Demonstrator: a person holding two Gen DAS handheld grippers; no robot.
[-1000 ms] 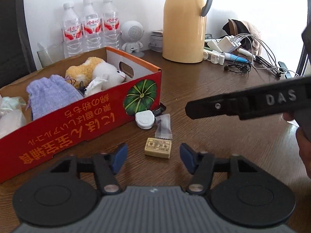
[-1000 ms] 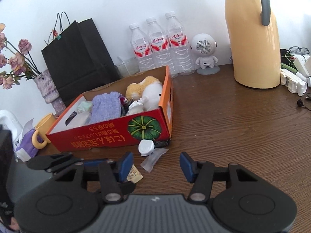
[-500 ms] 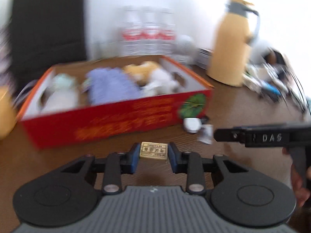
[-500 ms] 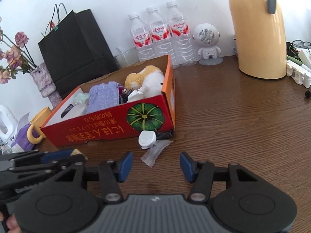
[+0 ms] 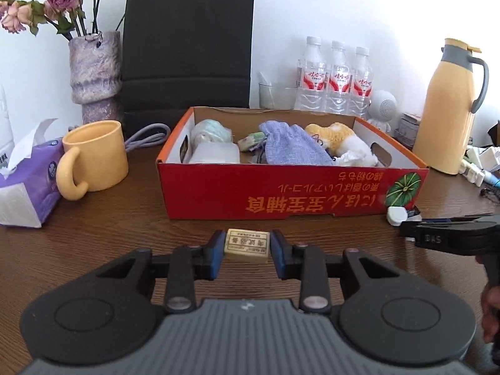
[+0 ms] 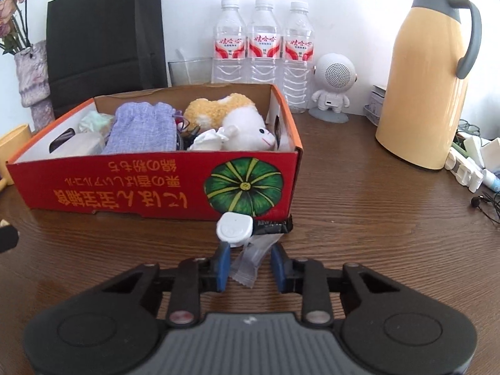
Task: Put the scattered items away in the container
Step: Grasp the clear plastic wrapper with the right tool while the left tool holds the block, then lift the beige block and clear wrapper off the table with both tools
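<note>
Left claw clamped tight, right claw just narrowed, pads not yet pressing.

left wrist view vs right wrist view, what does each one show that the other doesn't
Only the left wrist view shows the tissue pack and the left gripper clamped on the small tan block.

Only the right wrist view shows the clear wrapper between the right gripper's narrowed jaws, which have just been closing; contact is unclear.

Both show the red box, three water bottles, the yellow jug and the white round case.
</note>
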